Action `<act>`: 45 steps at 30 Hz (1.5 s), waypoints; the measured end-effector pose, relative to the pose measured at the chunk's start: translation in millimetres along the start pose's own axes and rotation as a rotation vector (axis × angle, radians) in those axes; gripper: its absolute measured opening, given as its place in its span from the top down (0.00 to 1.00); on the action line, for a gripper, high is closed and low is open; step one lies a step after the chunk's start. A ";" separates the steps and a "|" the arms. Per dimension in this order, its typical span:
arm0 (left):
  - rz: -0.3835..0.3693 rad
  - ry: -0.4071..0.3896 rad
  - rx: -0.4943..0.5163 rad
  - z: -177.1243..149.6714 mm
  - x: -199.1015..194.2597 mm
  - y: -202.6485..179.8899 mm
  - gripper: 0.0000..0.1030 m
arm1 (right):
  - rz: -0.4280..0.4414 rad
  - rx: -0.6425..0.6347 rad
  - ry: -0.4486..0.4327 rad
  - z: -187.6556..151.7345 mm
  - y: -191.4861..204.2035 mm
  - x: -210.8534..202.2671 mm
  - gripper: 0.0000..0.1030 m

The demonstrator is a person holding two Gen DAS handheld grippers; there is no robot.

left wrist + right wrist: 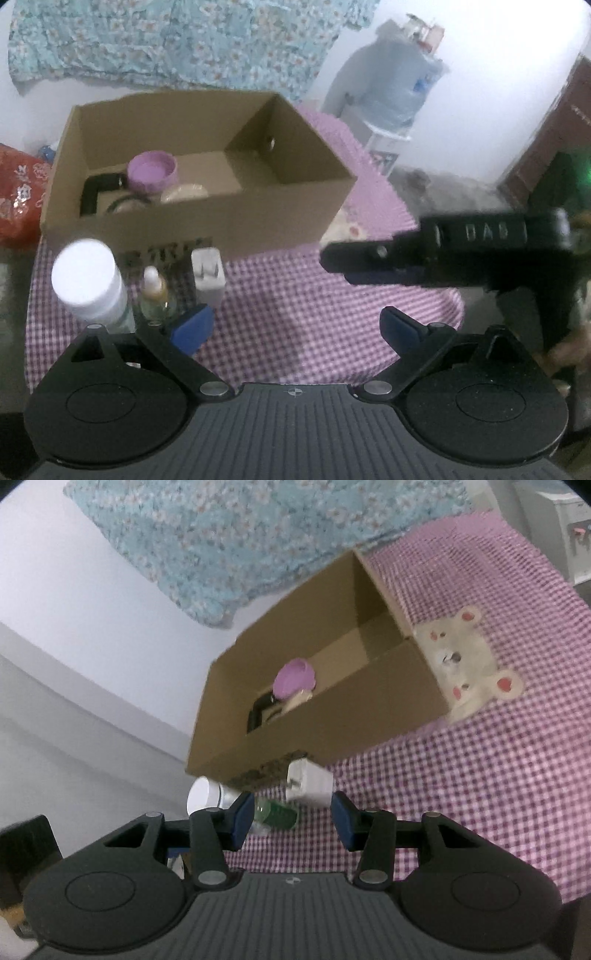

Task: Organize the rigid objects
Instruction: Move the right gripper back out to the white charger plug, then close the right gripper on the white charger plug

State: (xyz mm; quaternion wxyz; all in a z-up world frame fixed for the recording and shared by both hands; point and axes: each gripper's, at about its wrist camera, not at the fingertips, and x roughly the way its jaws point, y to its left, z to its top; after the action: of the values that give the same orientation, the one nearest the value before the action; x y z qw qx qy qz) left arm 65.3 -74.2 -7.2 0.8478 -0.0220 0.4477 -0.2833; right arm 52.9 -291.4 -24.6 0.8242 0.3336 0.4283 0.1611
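The table wears a pink checked cloth (295,295) with a bear print (465,664) at the box's right end. Behind it hangs a blue floral fabric (166,40) against a white wall. In my left view, left to right: a red bag (18,192) at the table's edge, the box (280,221), a water jug (395,88) on a white stand, then a brown door (554,129).

The box stands open on the cloth. Its left end holds a purple cap (153,173), a black item (92,192) and a pale round piece (184,192); its right end is bare cardboard.

In front of the box, on the cloth, stand a white-capped bottle (88,280), a small dropper bottle (155,291) and a white charger (207,275).

My left gripper (295,325) stands wide apart, nothing between its pads. My right gripper (288,821) is partly open over the cloth, gripping nothing; the charger lies just beyond its tips.
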 end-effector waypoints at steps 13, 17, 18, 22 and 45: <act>0.237 -0.037 0.162 -25.3 37.6 -7.6 0.21 | -0.107 -0.108 0.047 -7.2 4.0 35.4 0.52; 0.266 -0.042 0.198 -27.5 45.6 -8.3 0.30 | -0.105 -0.104 0.057 -1.9 2.1 49.9 0.52; 0.267 -0.043 0.200 -26.4 47.8 -8.0 0.31 | -0.102 -0.104 0.059 -0.5 2.2 53.5 0.52; 0.286 -0.056 0.205 -22.1 55.3 -5.6 0.40 | -0.080 -0.088 0.073 5.5 2.0 68.3 0.53; 0.380 0.024 0.169 2.5 92.4 6.4 0.71 | 0.023 0.101 0.184 32.7 -23.9 134.5 0.60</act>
State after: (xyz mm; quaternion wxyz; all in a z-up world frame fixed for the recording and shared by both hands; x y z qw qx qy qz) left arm 110.7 -115.6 -76.6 0.8795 0.1374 0.4284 -0.1551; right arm 157.2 -248.1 -108.1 0.7616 0.3632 0.5061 0.1788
